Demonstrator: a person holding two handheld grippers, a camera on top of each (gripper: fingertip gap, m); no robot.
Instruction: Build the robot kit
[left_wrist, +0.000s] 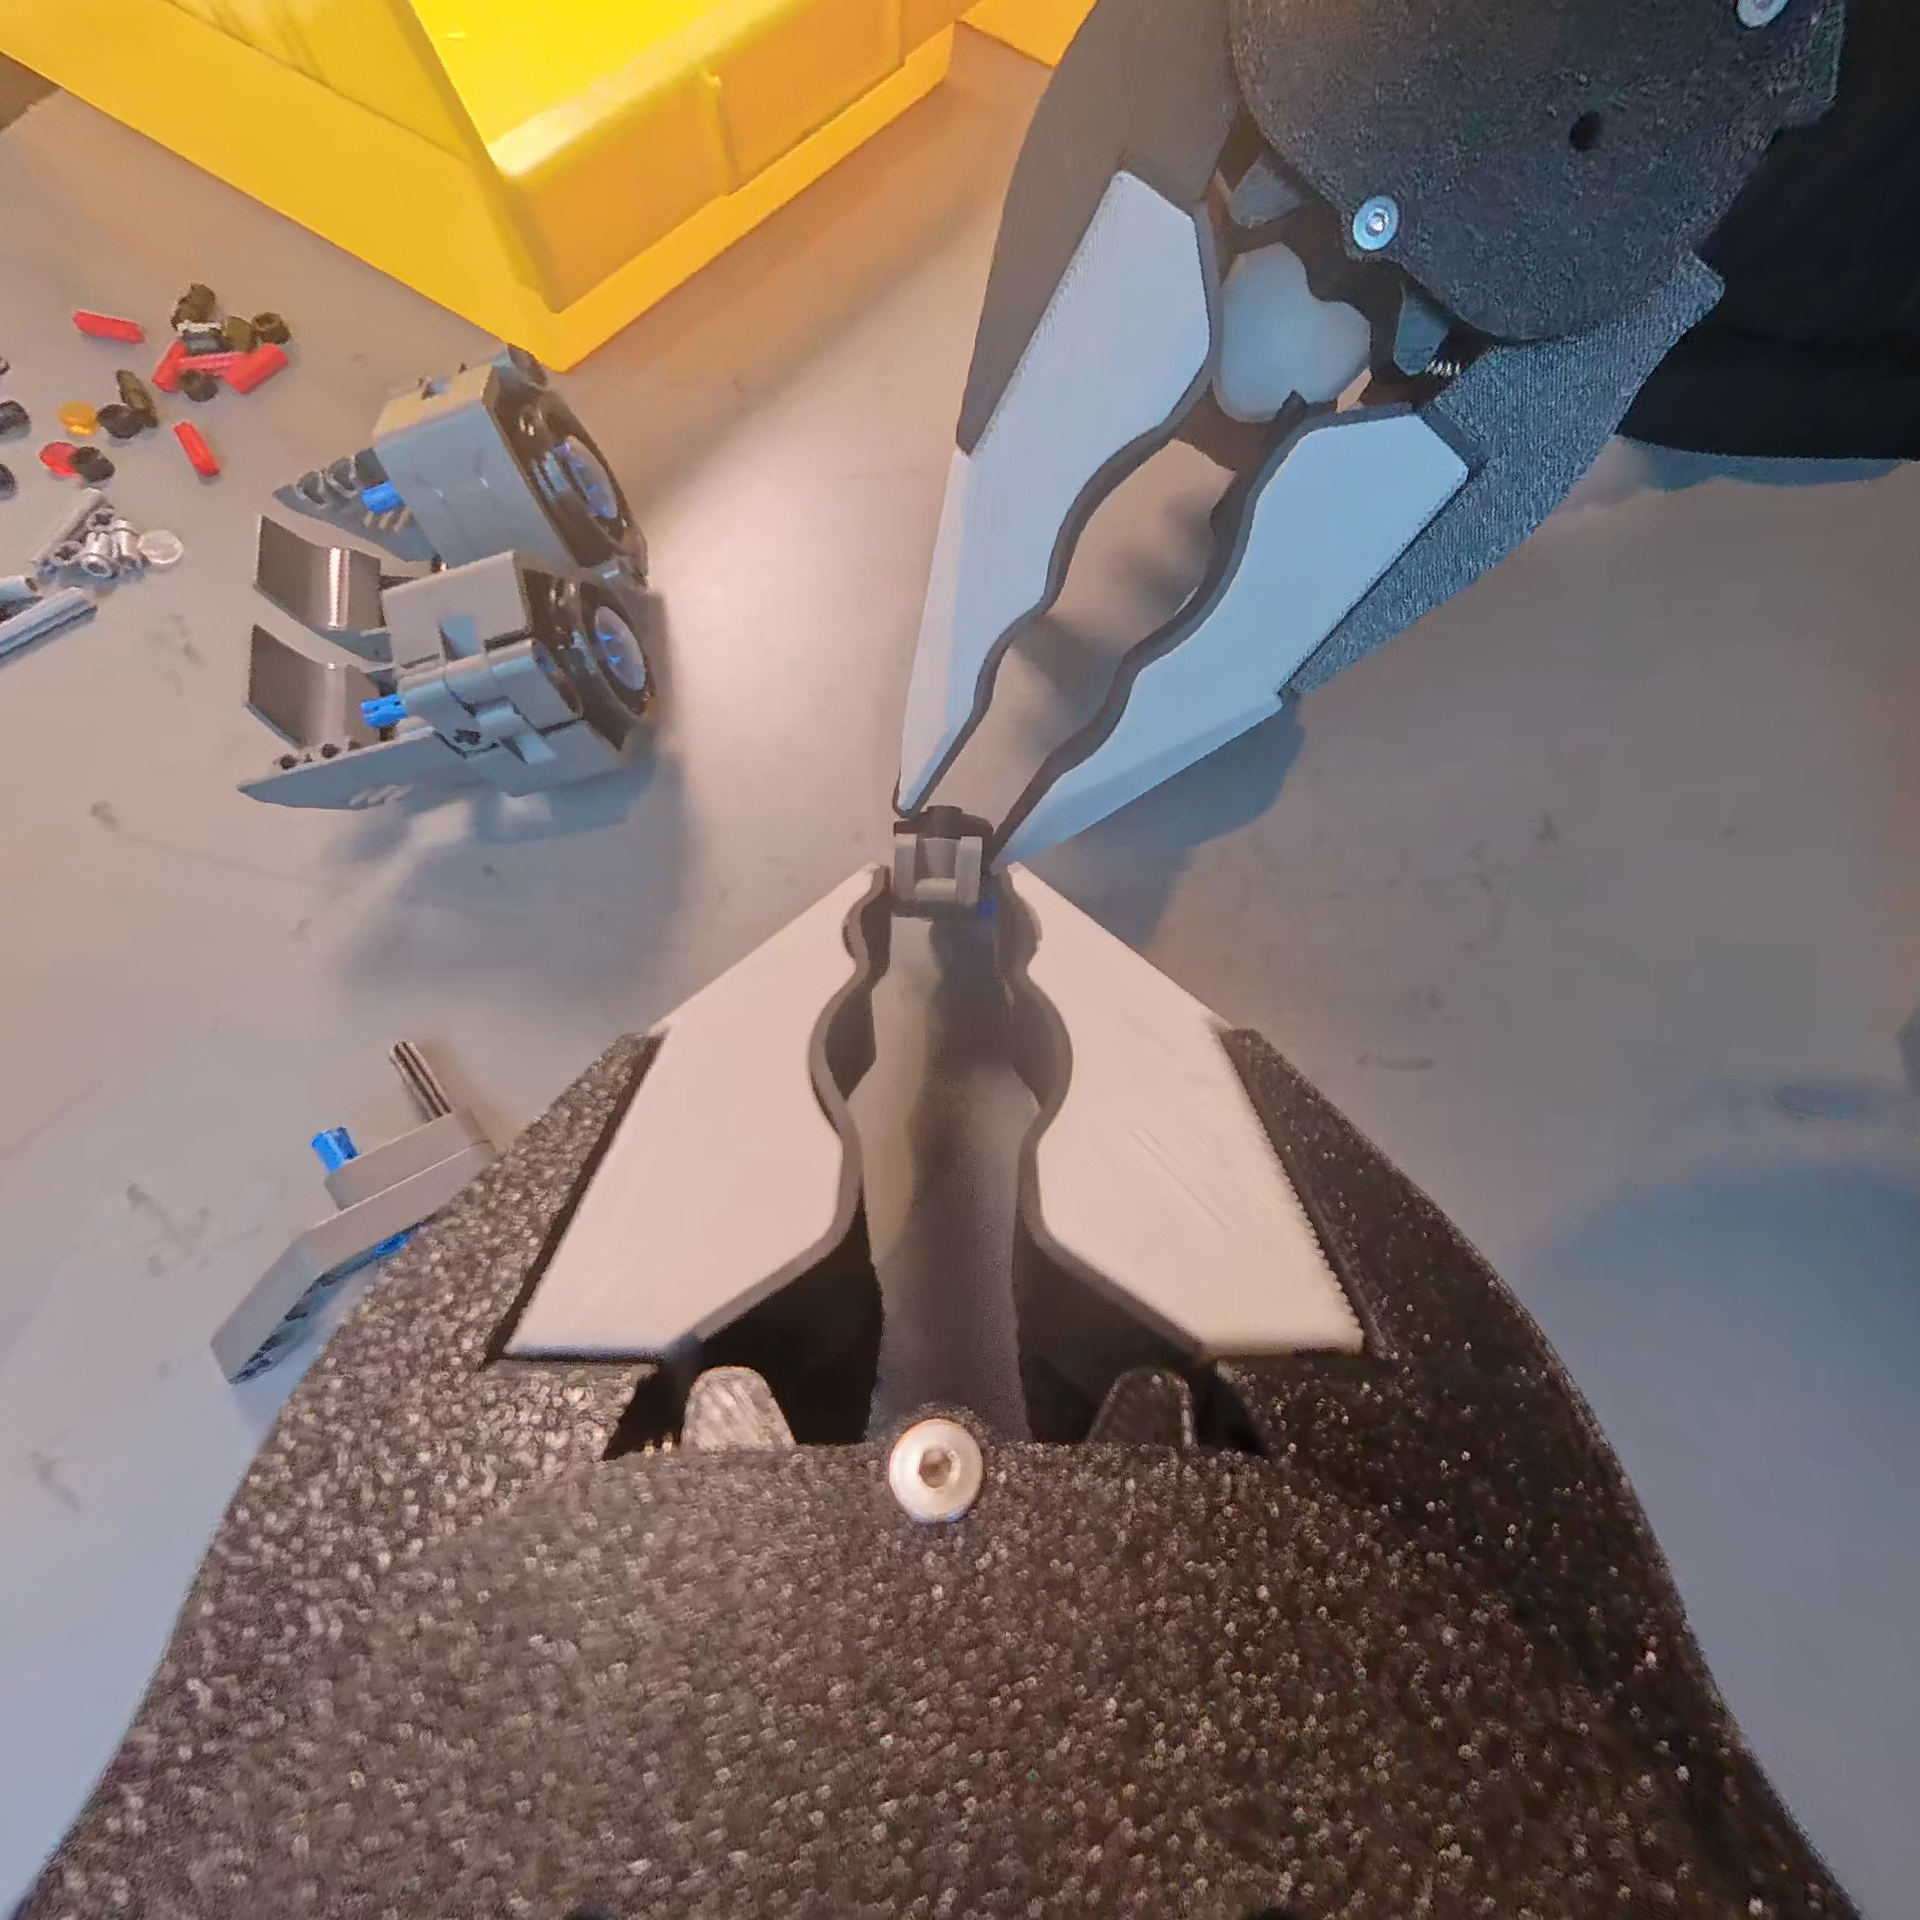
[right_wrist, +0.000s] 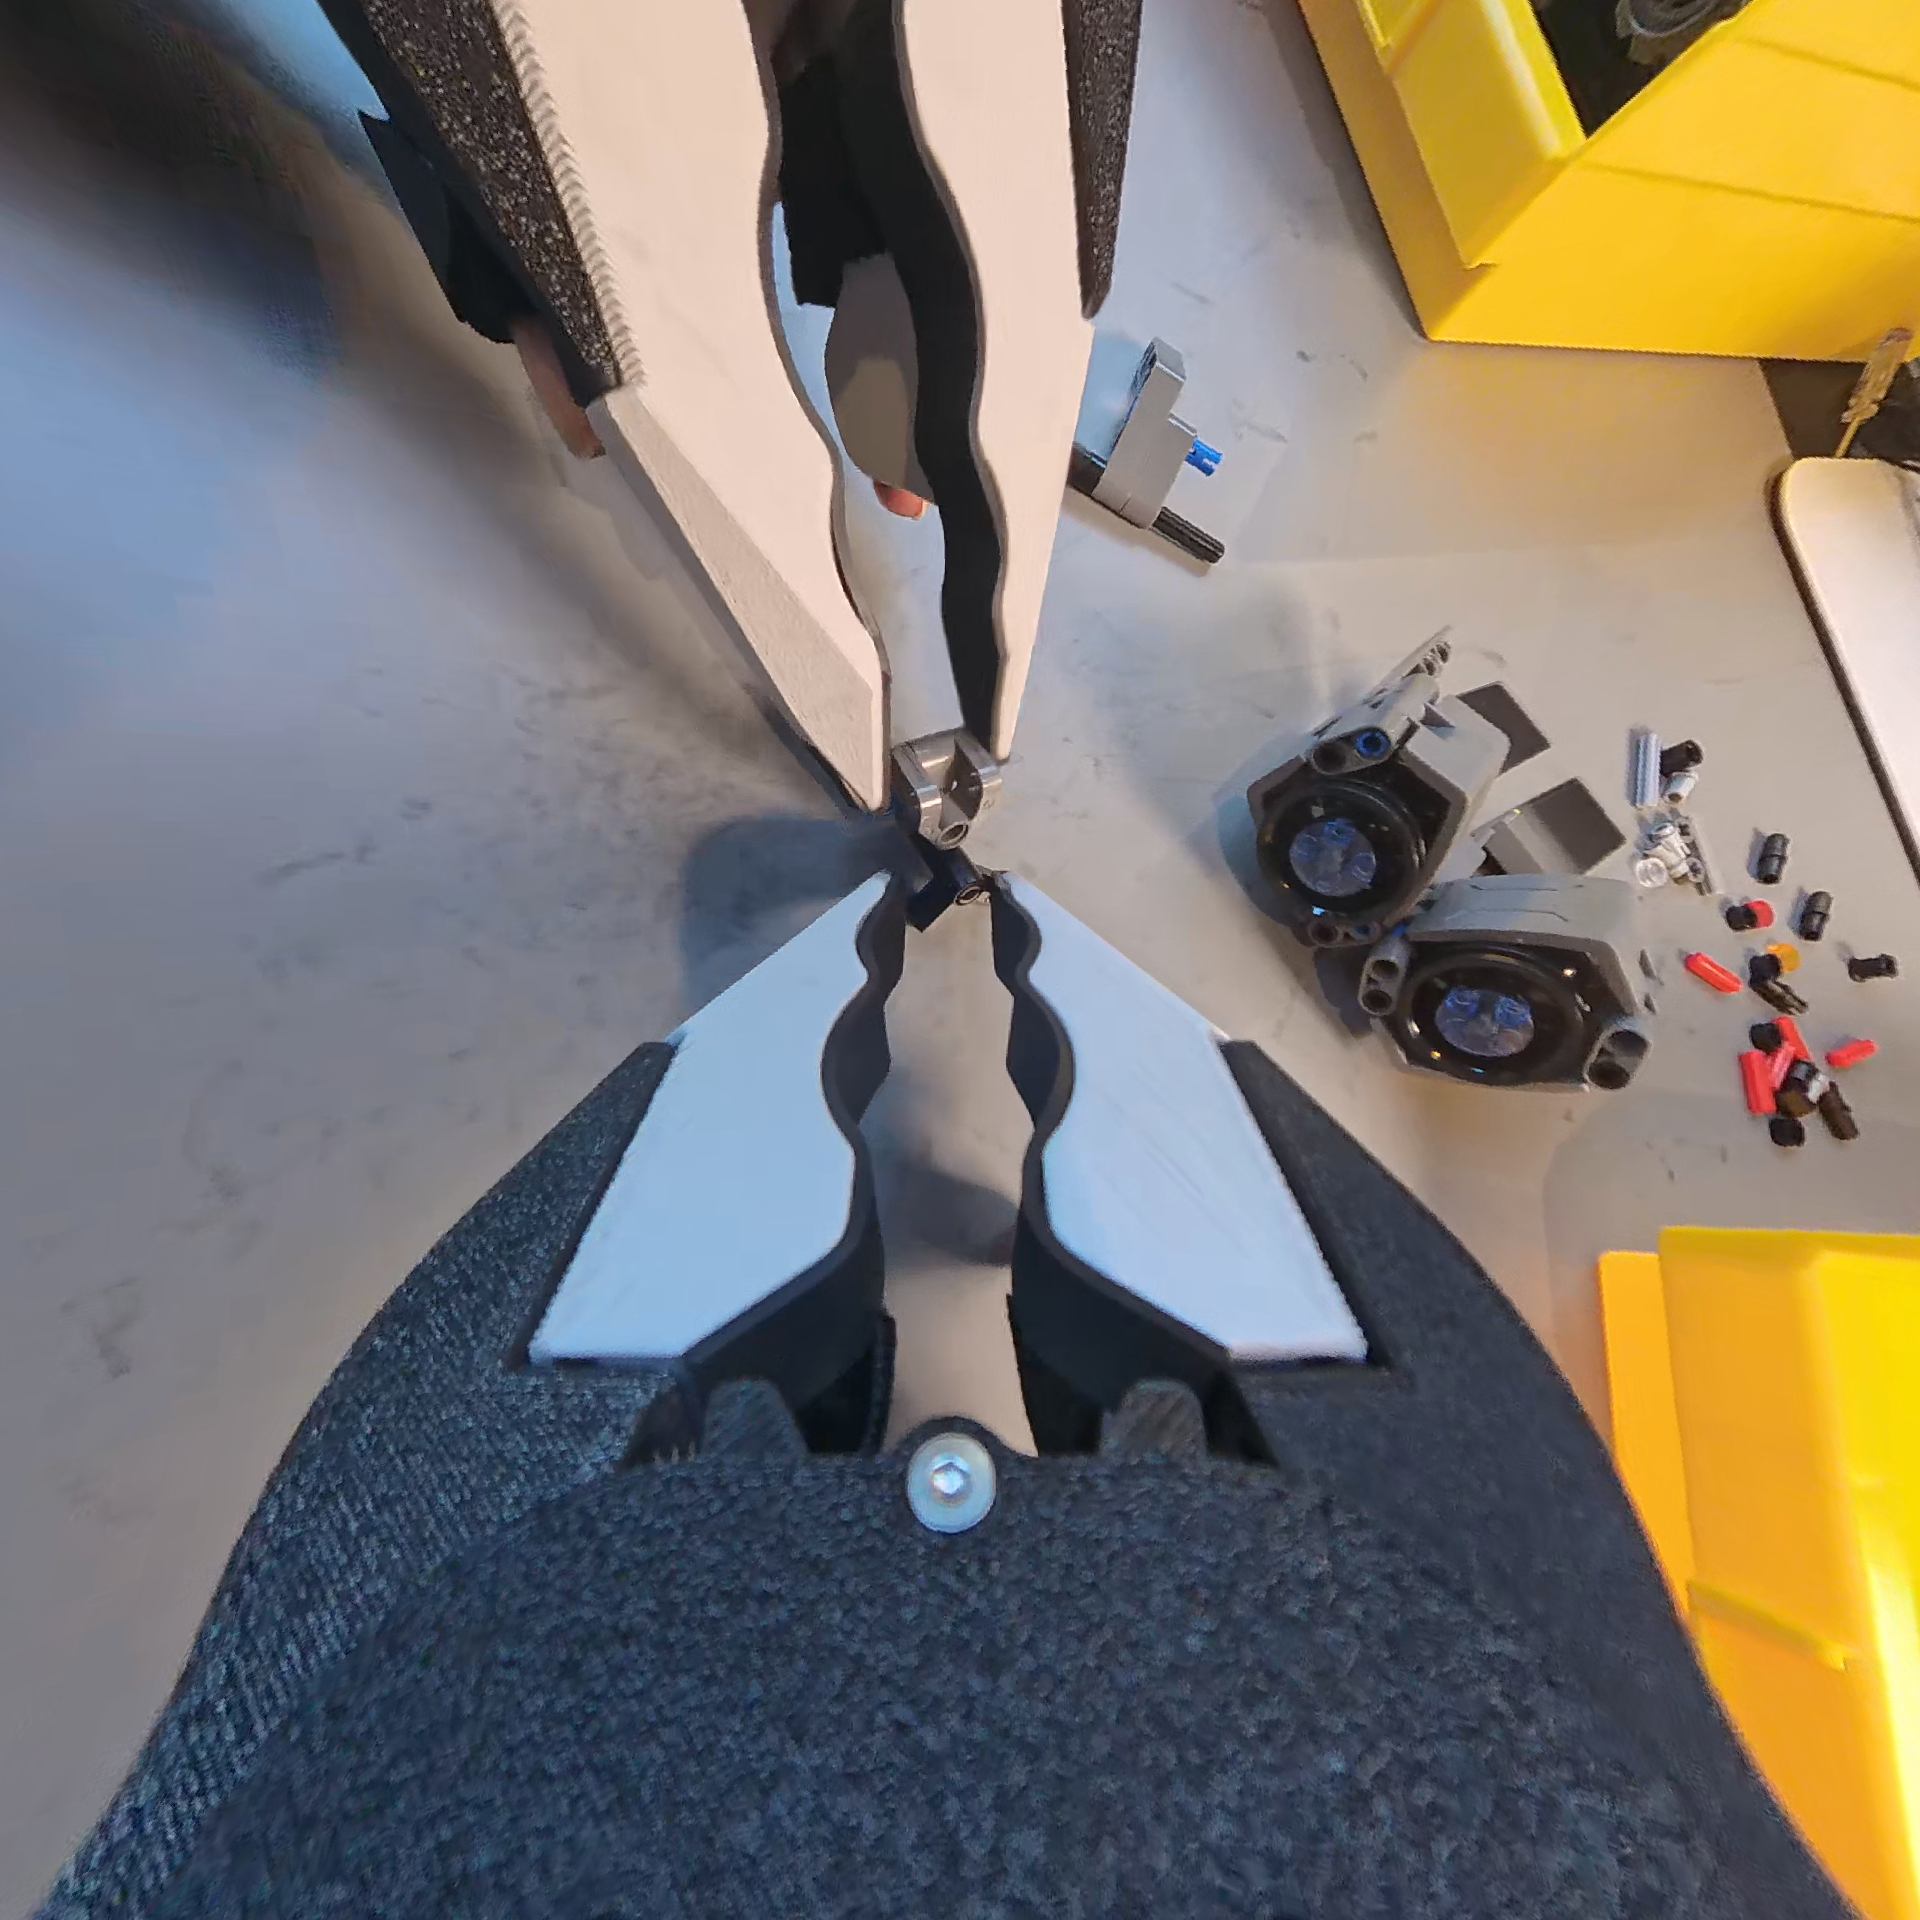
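My left gripper (left_wrist: 935, 883) is shut on a small grey connector piece (left_wrist: 933, 860), held above the grey table (left_wrist: 1507, 935). My right gripper (left_wrist: 951, 831) comes in from the upper right, tip to tip with the left one. In the right wrist view, my right gripper (right_wrist: 943, 885) is shut on a small black pin (right_wrist: 948, 885). The pin's far end meets the grey connector (right_wrist: 940, 795), which the left gripper (right_wrist: 940, 764) holds from above. The black pin (left_wrist: 940, 821) shows just above the connector in the left wrist view.
A grey twin-engine brick assembly (left_wrist: 488, 582) (right_wrist: 1455, 894) lies on the table. Loose red and black pins (left_wrist: 197, 364) (right_wrist: 1787, 1039) lie beyond it. A grey angled piece with a blue pin and black axle (left_wrist: 374, 1195) (right_wrist: 1143, 436) lies nearby. Yellow bins (left_wrist: 623, 156) (right_wrist: 1662, 187) and a white tray edge (right_wrist: 1860, 623) border the area. Only a small space, under 4 cm, lies between the two pairs of fingers.
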